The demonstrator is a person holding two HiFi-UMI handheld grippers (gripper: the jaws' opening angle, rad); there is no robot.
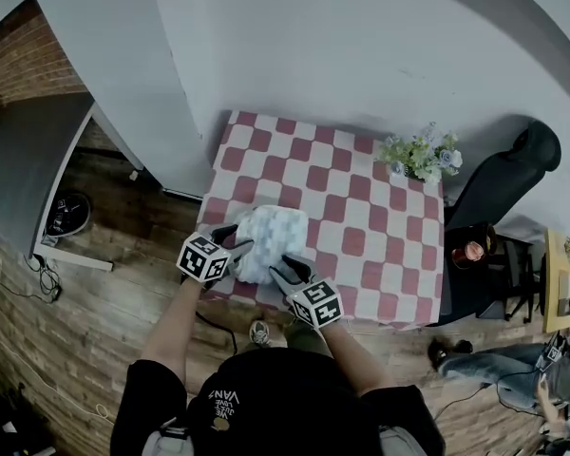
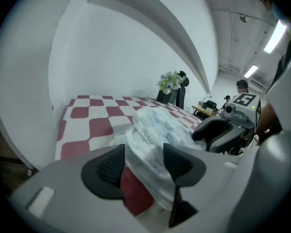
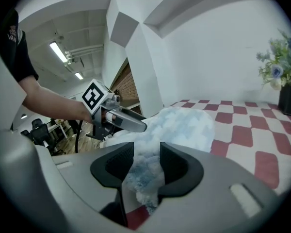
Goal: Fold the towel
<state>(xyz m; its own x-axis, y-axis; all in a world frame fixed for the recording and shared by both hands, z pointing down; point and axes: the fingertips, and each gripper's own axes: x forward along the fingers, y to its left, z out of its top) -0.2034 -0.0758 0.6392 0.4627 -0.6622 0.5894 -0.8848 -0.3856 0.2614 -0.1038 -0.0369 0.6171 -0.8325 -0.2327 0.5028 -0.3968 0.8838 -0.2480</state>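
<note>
A pale blue-white fluffy towel (image 1: pixel 275 234) lies bunched at the near left edge of the red-and-white checked table (image 1: pixel 361 207). My left gripper (image 1: pixel 236 241) is at its left side. In the left gripper view the towel (image 2: pixel 155 130) runs between that gripper's (image 2: pixel 143 163) pads, with a strip of red cloth showing beside the left pad; the jaws stand open. My right gripper (image 1: pixel 288 269) is at the towel's near edge. In the right gripper view the towel's (image 3: pixel 184 125) shaggy edge fills the gap of the right gripper (image 3: pixel 146 165), pinched between both pads.
A pot of flowers (image 1: pixel 420 157) stands at the table's far right corner. A black chair (image 1: pixel 503 179) and a small side table (image 1: pixel 470 250) stand to the right. A white wall (image 1: pixel 142 93) runs along the table's left. The table's near edge is just under both grippers.
</note>
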